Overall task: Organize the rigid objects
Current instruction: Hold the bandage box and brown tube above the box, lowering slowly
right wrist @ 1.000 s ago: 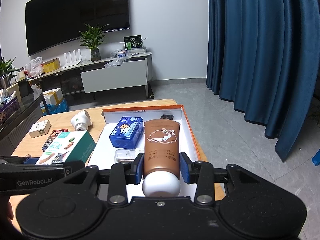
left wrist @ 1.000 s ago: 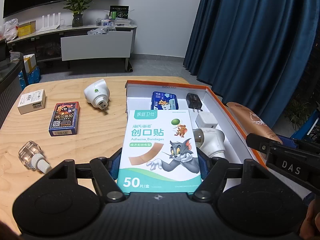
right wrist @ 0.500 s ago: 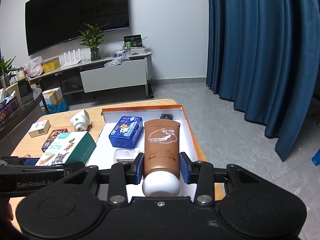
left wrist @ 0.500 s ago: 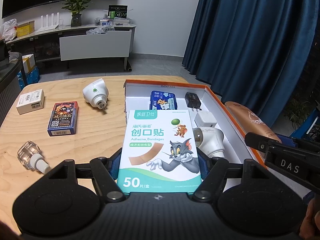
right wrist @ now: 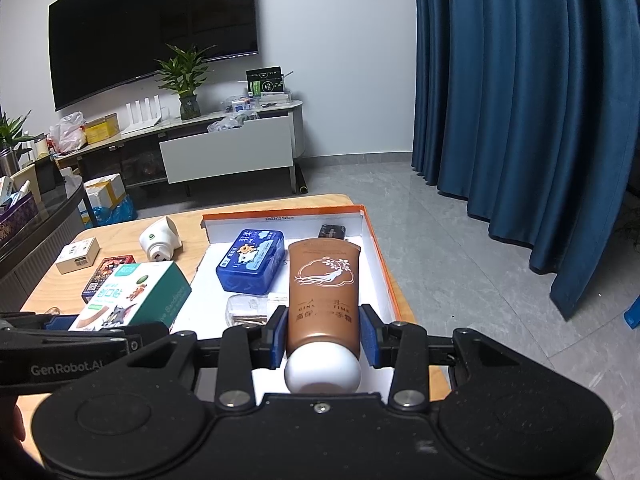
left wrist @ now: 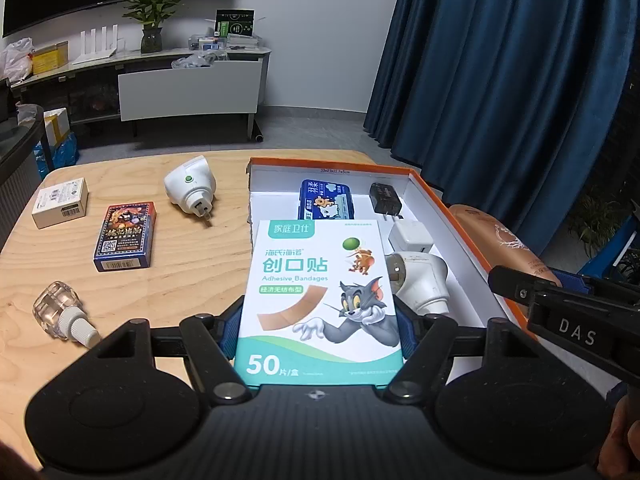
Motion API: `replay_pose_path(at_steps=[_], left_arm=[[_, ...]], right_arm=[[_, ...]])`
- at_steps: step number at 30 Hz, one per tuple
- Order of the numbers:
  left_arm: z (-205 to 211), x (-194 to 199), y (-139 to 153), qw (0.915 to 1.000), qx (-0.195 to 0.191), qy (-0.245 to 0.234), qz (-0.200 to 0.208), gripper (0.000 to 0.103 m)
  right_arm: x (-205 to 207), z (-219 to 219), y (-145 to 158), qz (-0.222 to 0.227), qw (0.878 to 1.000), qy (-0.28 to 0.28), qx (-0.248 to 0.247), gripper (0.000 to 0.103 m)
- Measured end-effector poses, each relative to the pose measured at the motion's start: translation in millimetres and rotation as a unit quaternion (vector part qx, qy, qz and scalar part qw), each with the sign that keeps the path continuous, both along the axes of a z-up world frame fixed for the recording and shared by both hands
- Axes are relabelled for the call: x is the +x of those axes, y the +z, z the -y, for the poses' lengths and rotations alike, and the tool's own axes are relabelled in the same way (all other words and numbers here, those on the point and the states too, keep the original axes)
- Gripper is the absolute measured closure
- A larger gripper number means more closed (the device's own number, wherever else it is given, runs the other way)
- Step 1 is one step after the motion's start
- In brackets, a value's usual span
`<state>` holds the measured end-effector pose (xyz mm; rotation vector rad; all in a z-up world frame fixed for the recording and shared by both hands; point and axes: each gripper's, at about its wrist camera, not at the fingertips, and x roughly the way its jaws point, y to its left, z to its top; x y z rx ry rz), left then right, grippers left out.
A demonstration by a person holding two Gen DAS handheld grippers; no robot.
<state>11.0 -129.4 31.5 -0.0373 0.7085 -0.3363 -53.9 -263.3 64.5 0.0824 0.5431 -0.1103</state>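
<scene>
your wooden table (left wrist: 168, 280) carries everything, and on its right half sits the open orange-rimmed box (left wrist: 460, 216) with a white floor. inside it lie a blue tin (left wrist: 325, 200), a black charger (left wrist: 385, 198), a white charger (left wrist: 411, 236) and a white plug-in device (left wrist: 420, 280). your left gripper (left wrist: 318, 320) pinches the adhesive bandage box (left wrist: 320, 300) by its two long sides, holding it face up over the near left edge of the orange-rimmed box. your right gripper (right wrist: 323, 336) pinches the brown tube (right wrist: 324, 292) just above its white cap, the tube pointing away from you over the right part of the box. left on the bare table you have a second white plug-in device (left wrist: 190, 186), a card deck box (left wrist: 126, 236), a small cream carton (left wrist: 61, 202) and, nearest you, a clear little bottle (left wrist: 60, 314) lying on its side.
</scene>
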Motion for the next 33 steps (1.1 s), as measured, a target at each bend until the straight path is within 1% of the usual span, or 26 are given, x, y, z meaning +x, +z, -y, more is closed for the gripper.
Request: replay_pose_path(at_steps=[3, 9, 33], left_arm=[[0.3, 0.5, -0.3, 1.0, 0.0, 0.0, -0.001, 0.031], [0.3, 1.0, -0.9, 1.0, -0.001, 0.0, -0.002, 0.031], [0.4, 2.8, -3.7, 1.0, -0.002, 0.002, -0.006, 0.031]], right_arm=[[-0.2, 2.1, -7.0, -0.003, 1.0, -0.001, 0.0, 0.057], [-6.6, 5.6, -9.9, -0.007, 1.0, -0.004, 0.0, 0.057], [-2.7, 8.3, -8.4, -0.013, 1.0, -0.008, 0.002, 0.057]])
